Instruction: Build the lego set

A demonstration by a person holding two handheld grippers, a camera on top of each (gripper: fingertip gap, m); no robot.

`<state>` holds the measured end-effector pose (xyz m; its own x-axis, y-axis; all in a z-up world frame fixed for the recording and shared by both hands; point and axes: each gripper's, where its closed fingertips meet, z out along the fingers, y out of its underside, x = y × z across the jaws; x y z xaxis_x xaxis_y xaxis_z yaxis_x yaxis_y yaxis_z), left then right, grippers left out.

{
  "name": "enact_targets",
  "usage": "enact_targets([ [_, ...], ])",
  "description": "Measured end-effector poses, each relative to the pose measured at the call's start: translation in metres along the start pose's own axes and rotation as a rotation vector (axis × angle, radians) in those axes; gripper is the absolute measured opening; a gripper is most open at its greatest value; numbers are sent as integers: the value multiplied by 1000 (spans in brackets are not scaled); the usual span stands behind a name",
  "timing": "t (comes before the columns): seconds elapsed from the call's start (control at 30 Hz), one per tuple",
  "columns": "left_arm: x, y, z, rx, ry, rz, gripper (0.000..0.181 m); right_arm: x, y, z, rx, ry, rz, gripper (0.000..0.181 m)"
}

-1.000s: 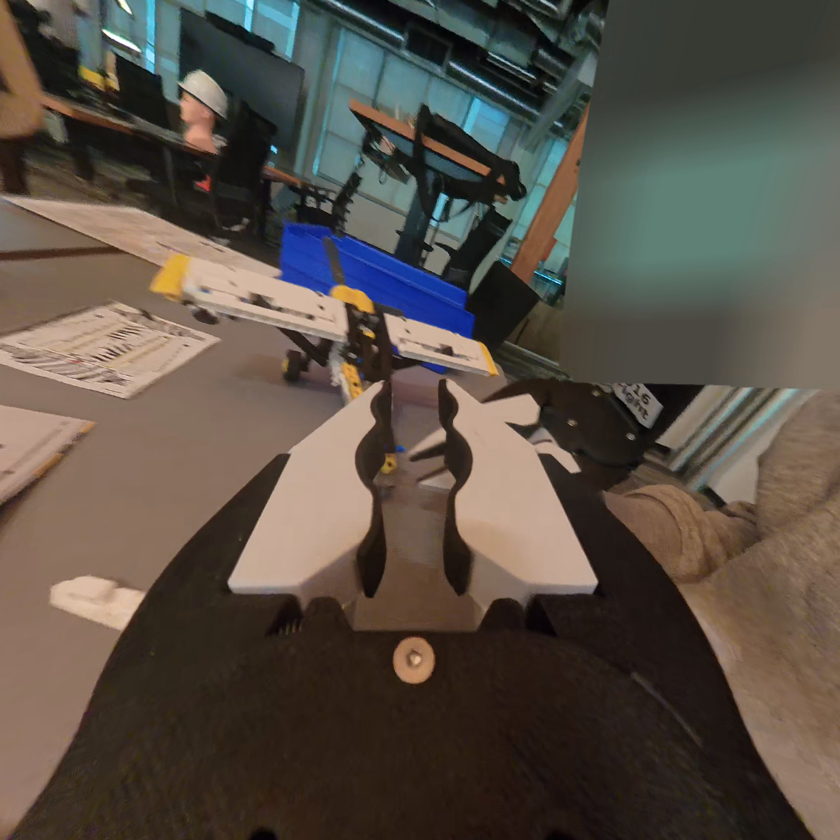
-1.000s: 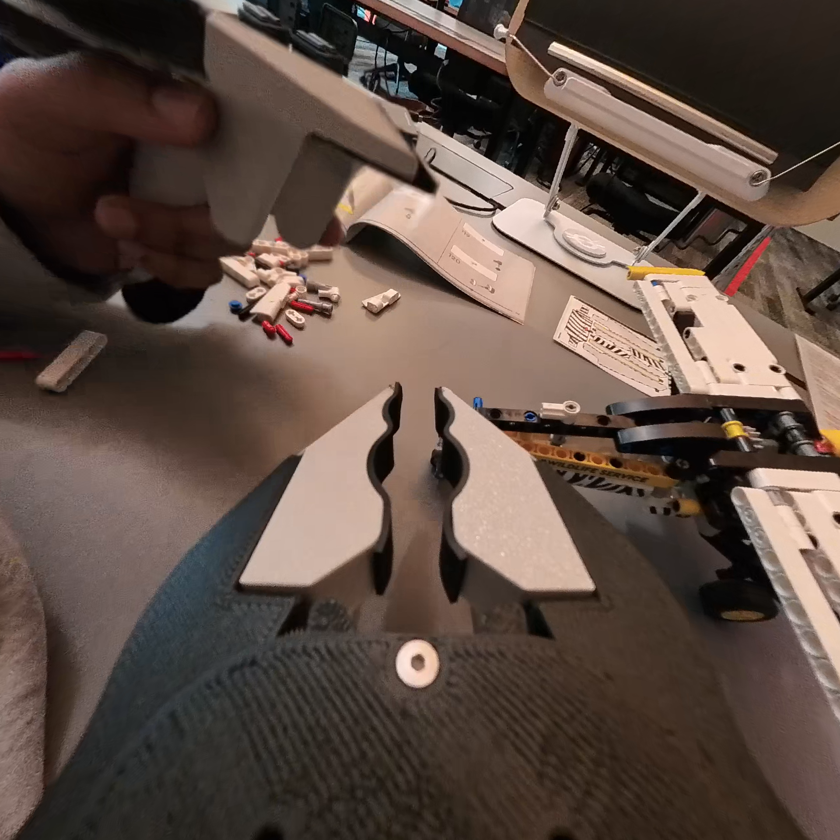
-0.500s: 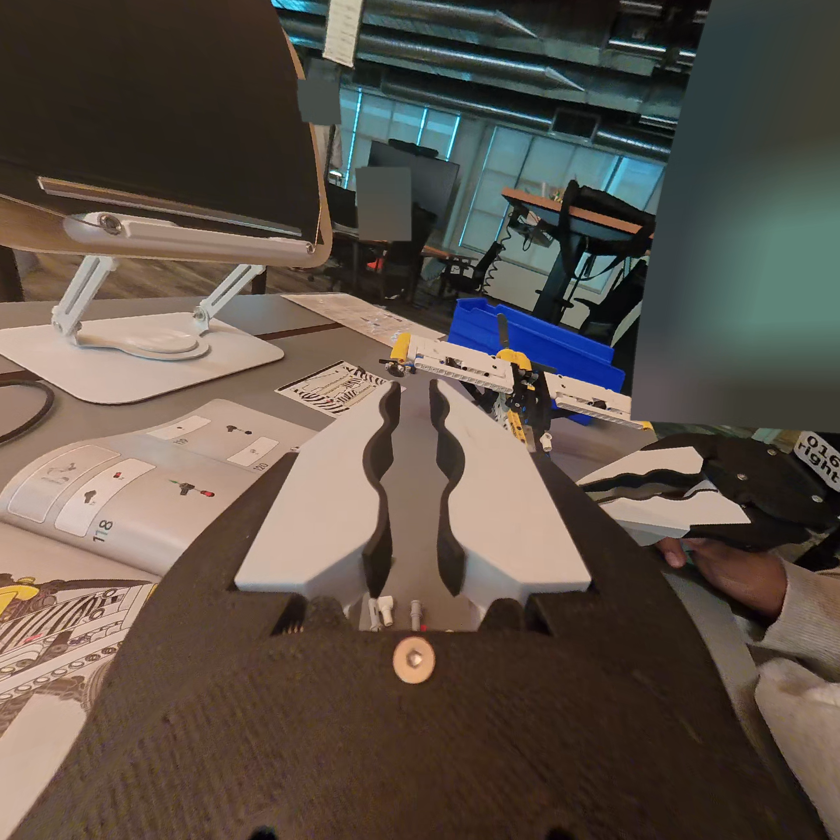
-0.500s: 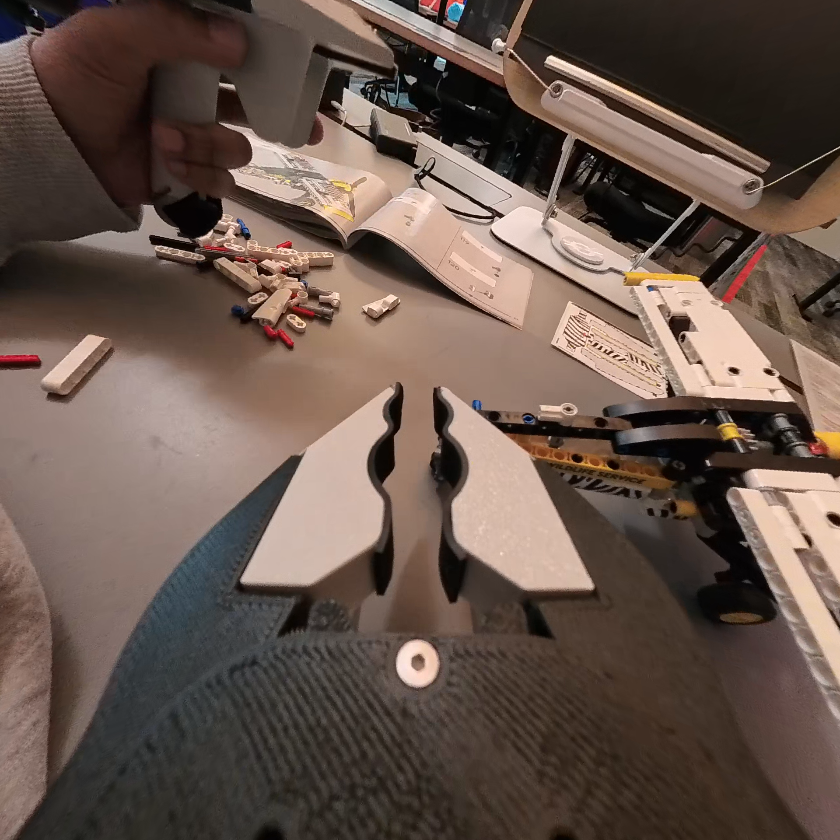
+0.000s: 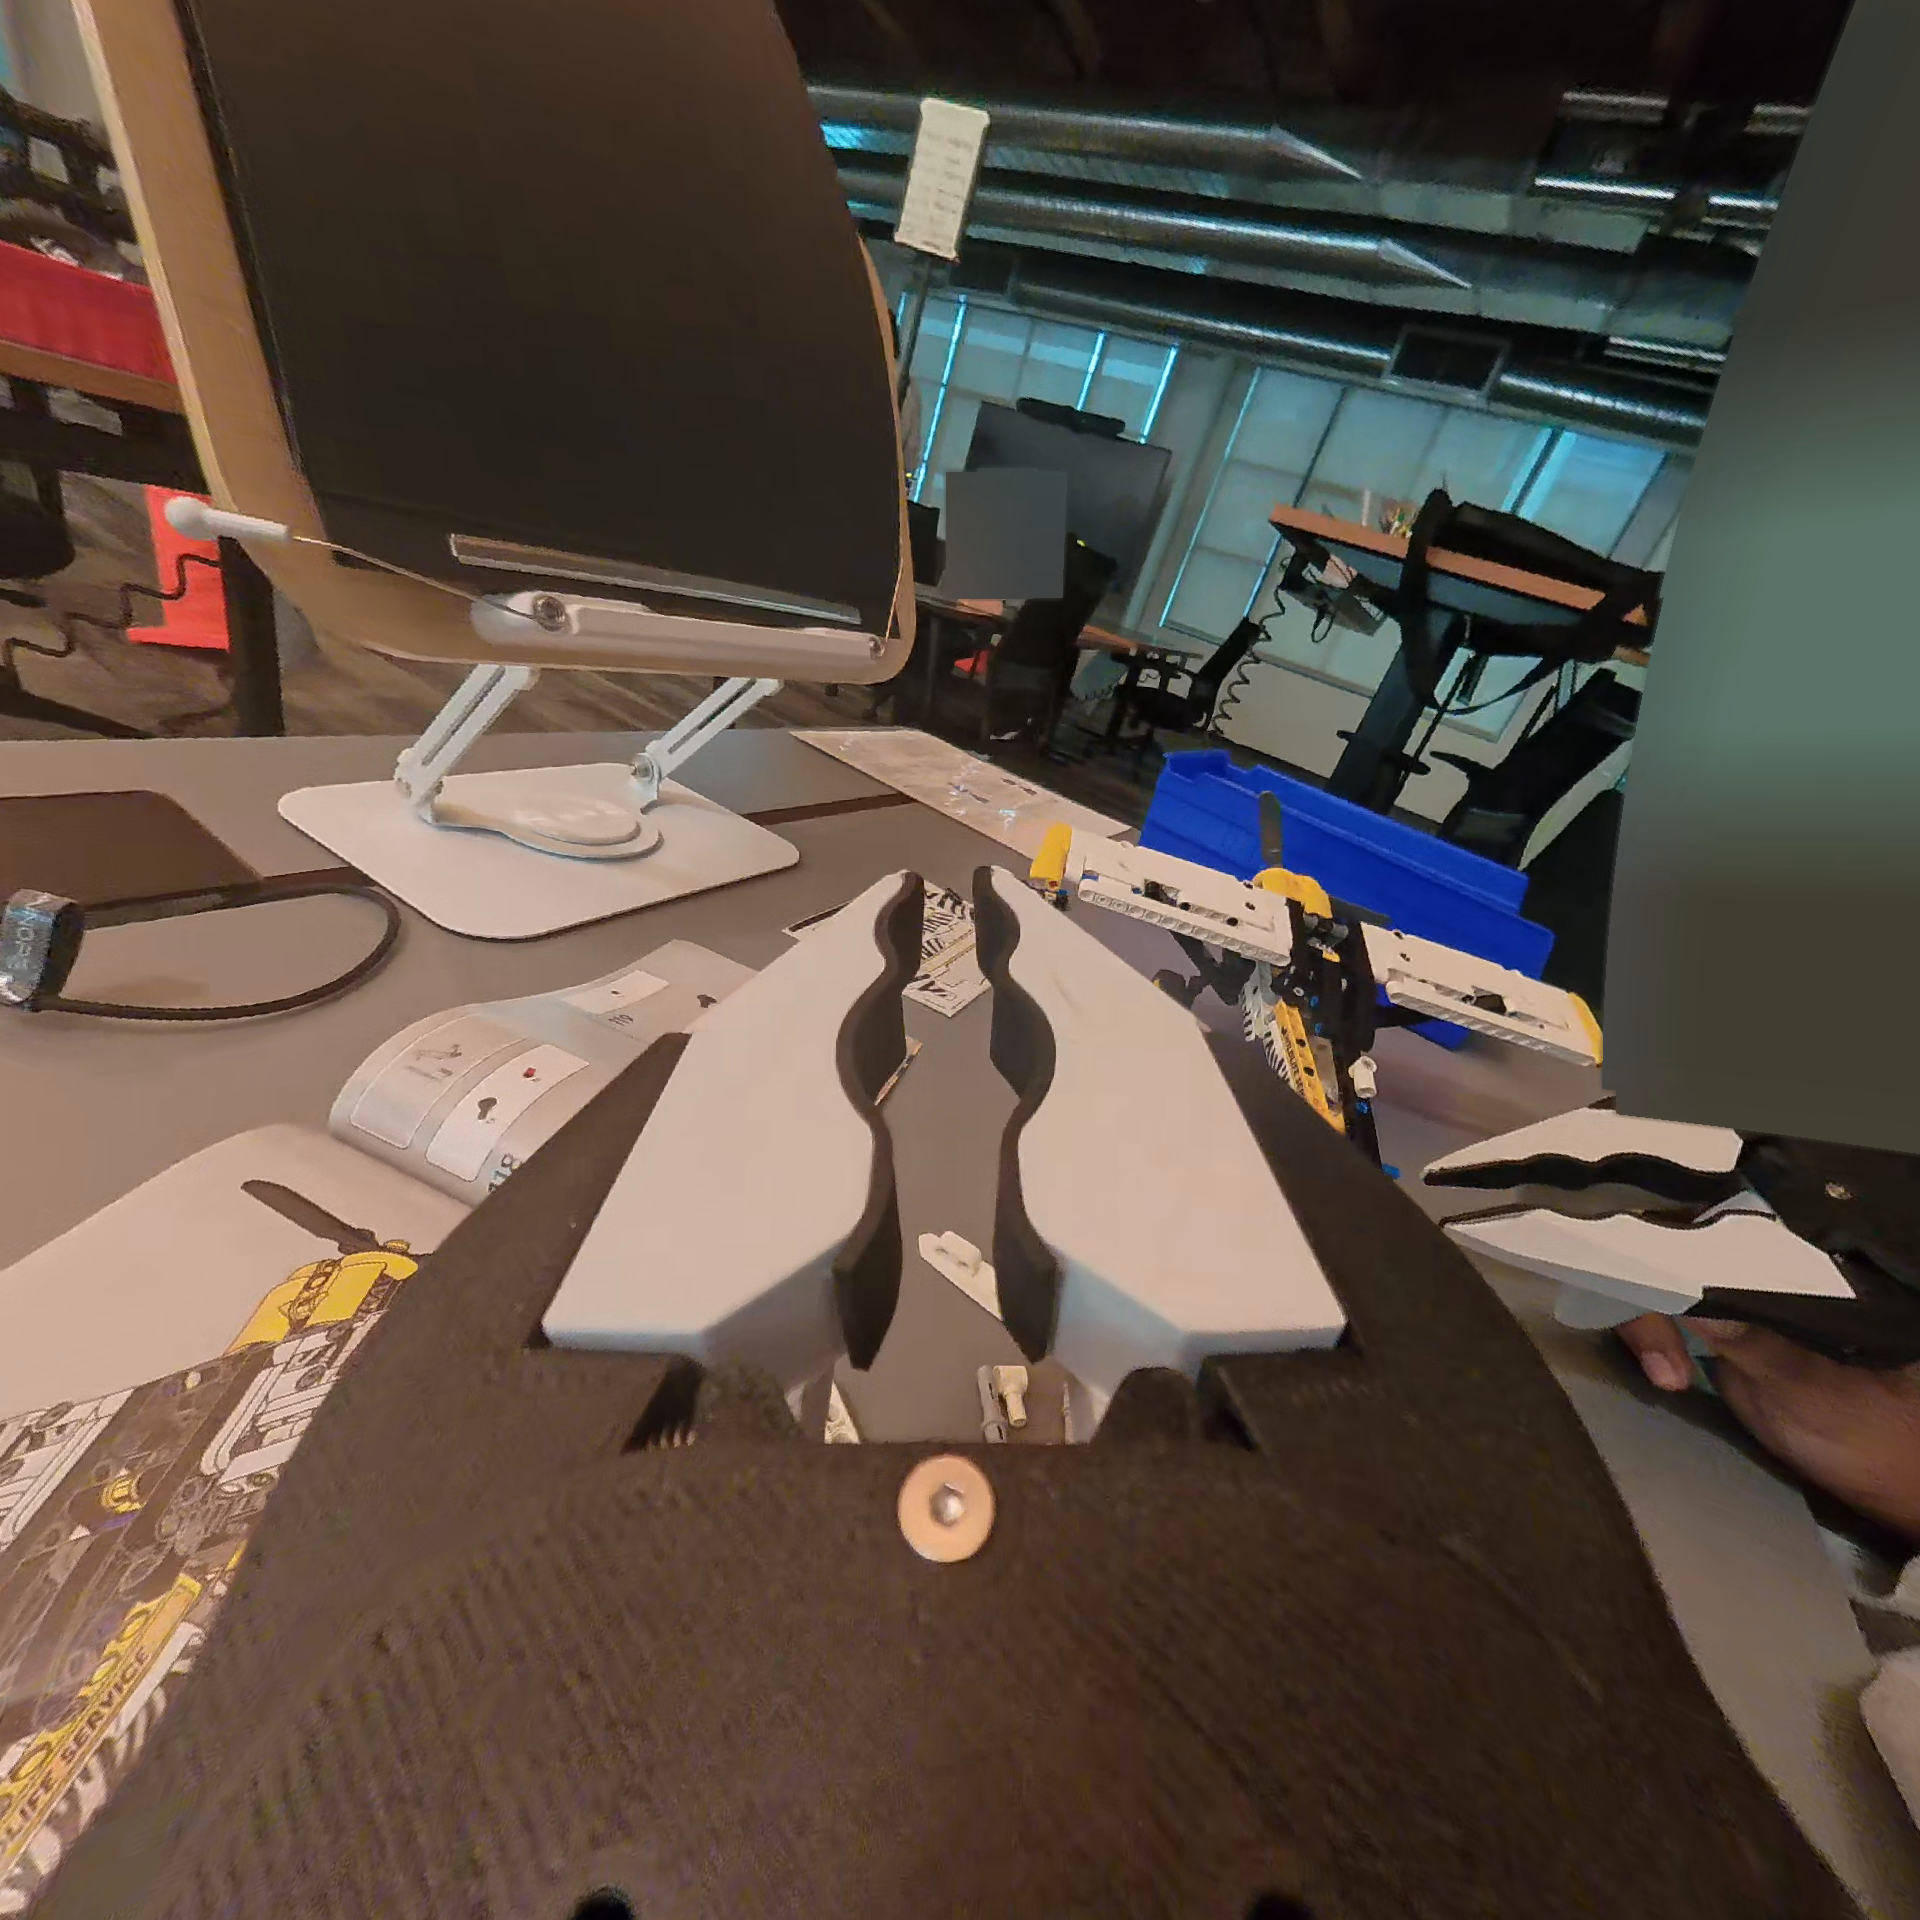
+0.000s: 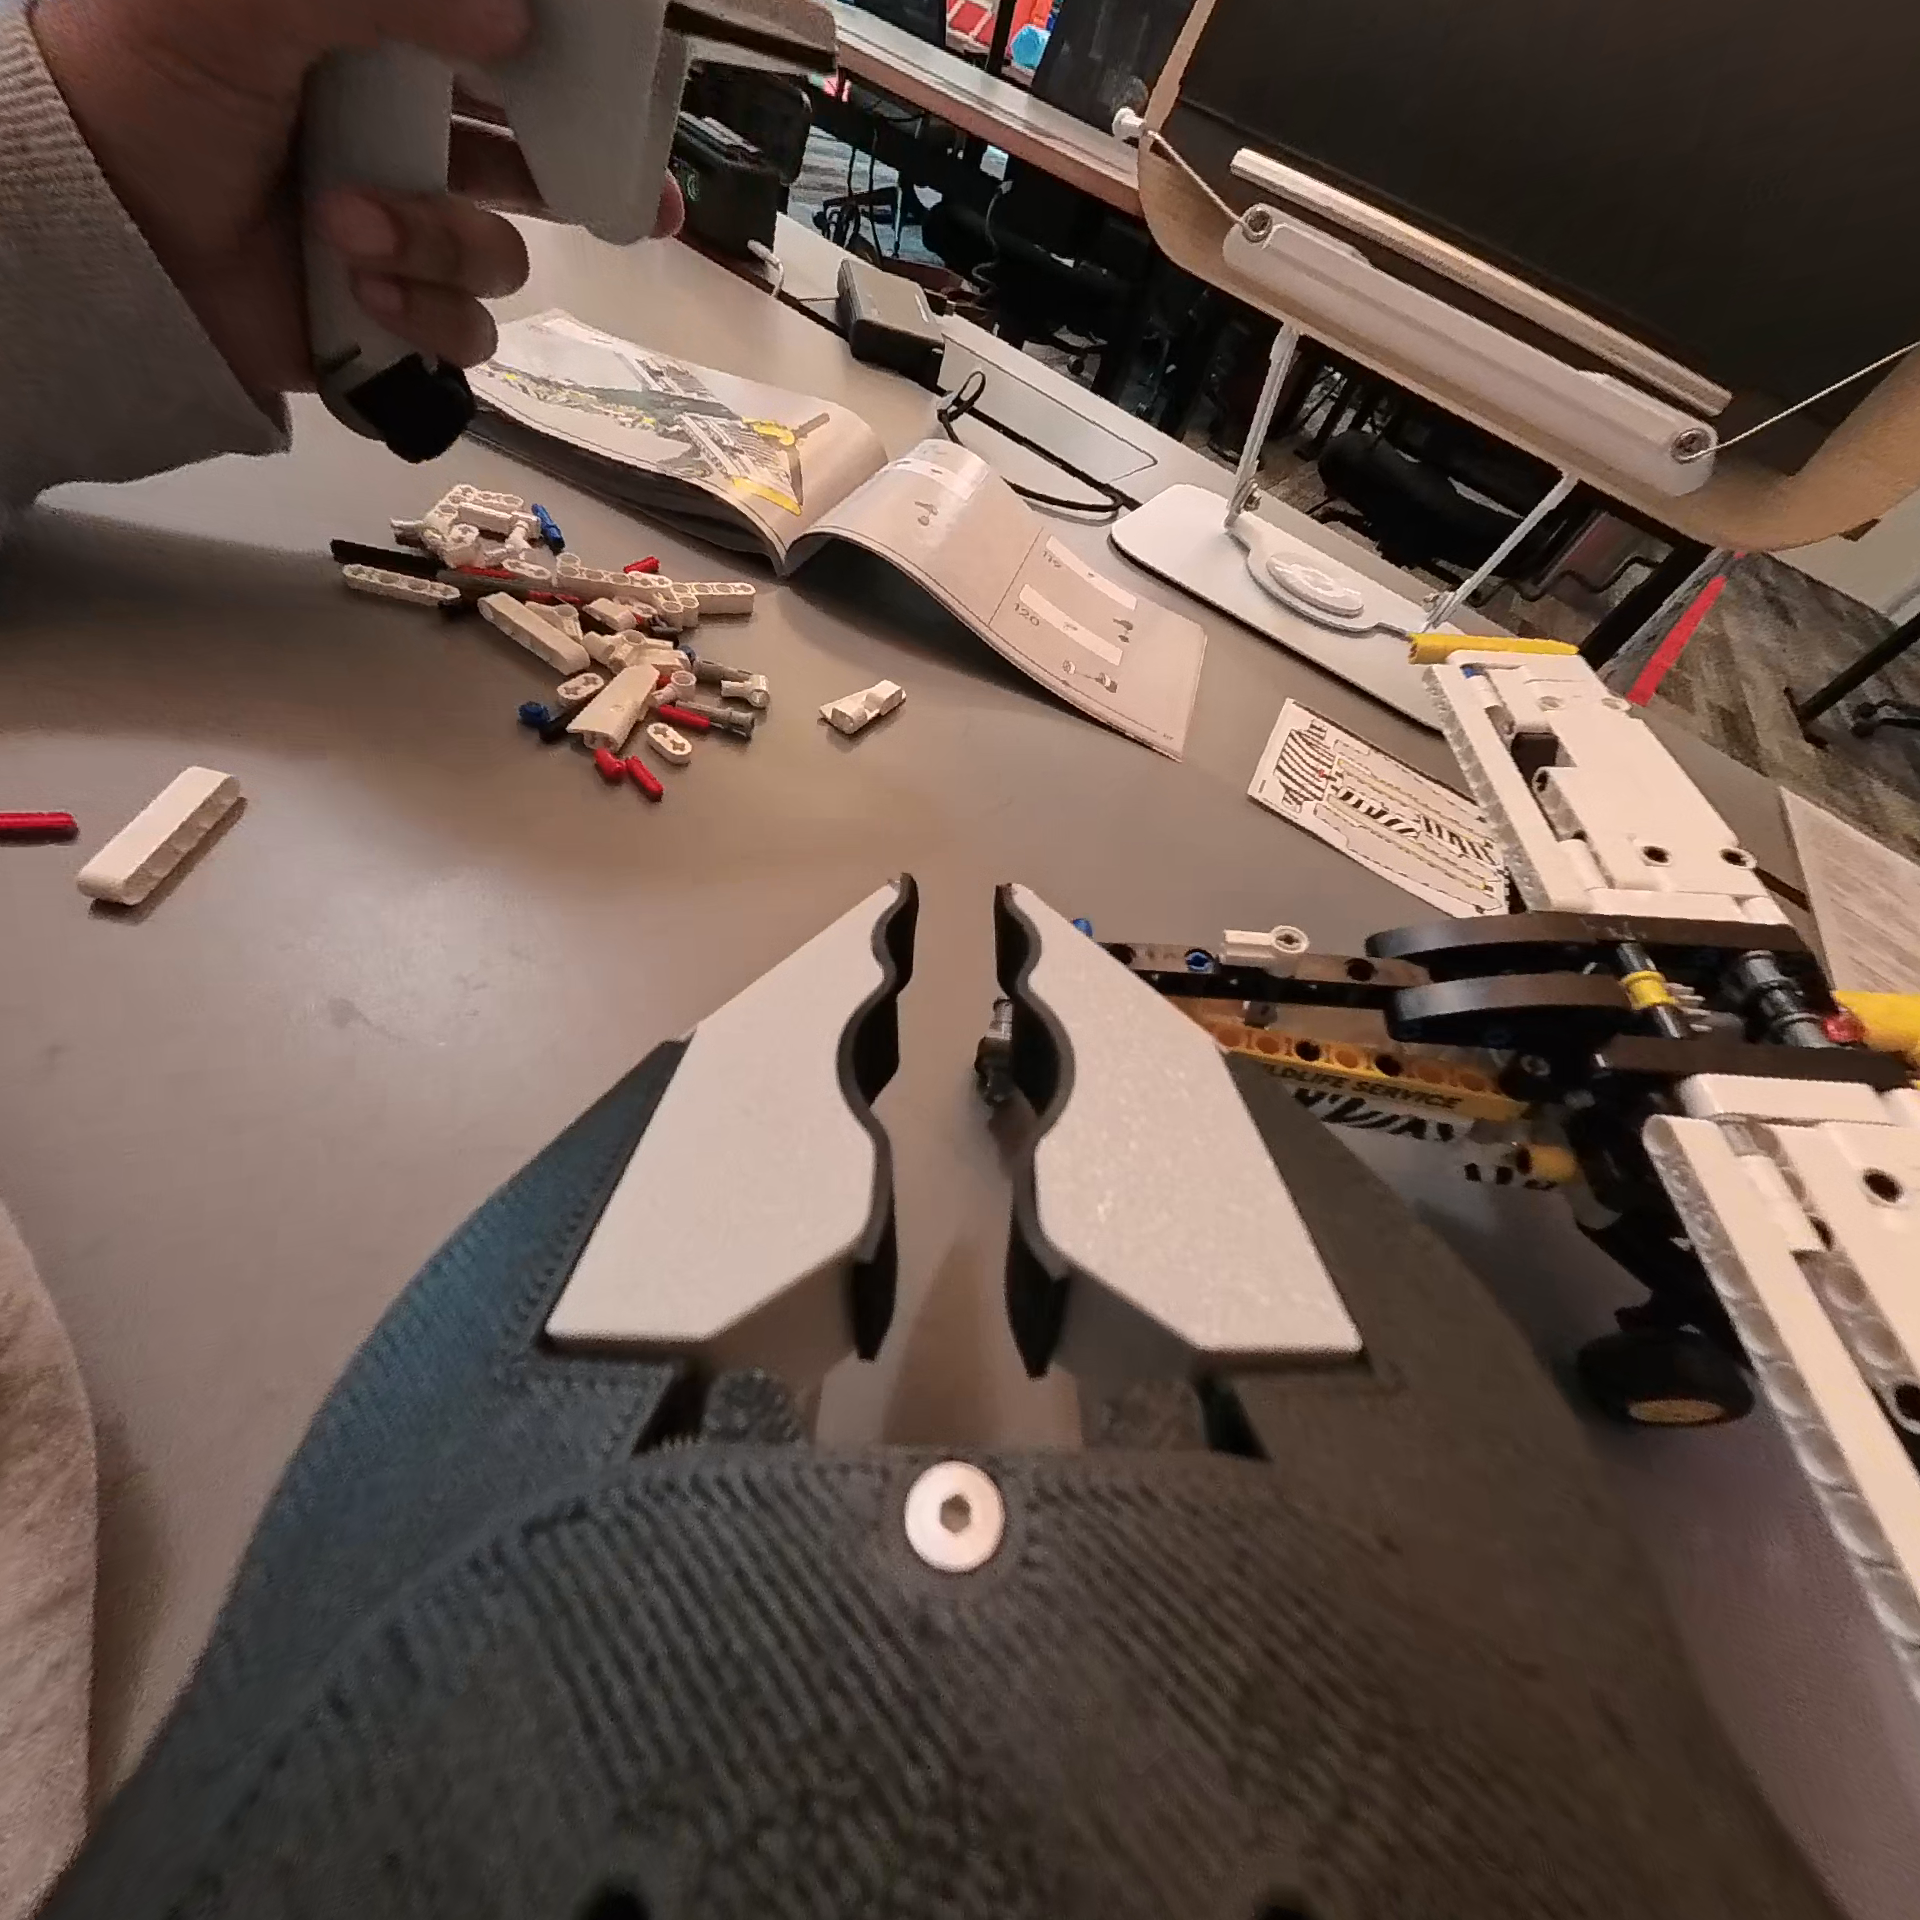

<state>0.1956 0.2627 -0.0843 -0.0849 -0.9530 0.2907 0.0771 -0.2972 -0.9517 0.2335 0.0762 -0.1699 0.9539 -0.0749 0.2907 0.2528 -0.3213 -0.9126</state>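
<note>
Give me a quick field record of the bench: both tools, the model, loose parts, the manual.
left tool: fingers slightly apart, empty, raised over the open manual
right tool: fingers slightly apart, low over the table, a small dark part sits at its right finger; whether it is gripped is unclear
model: white, yellow and black plane, right of the right tool
loose parts: pile beside the manual; single white beam apart at left
sticker sheet: flat by the wing
</note>
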Motion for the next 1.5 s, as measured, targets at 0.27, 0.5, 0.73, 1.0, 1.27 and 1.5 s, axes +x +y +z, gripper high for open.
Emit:
enact_targets([
  [0.27,-5,3,0,-22,-42,68,7,0,0,0,-1,0,-12,14],
  [0.5,-18,-1,-6,-6,-75,50,6,0,0,0,-6,-3,-20,14],
  [0.73,-20,-1,-6,-7,-82,51,6,0,1,0,-11,-3,-27,14],
  [1.0,-24,-2,-8,1,-93,34,5,-1,2,0,-19,-3,-33,14],
  [1.27,-24,-2,-8,-1,-97,35,5,-1,2,0,-24,-3,-35,14],
  [1.5,-26,-3,-8,1,-103,36,5,-2,2,0,-24,-3,-38,14],
])
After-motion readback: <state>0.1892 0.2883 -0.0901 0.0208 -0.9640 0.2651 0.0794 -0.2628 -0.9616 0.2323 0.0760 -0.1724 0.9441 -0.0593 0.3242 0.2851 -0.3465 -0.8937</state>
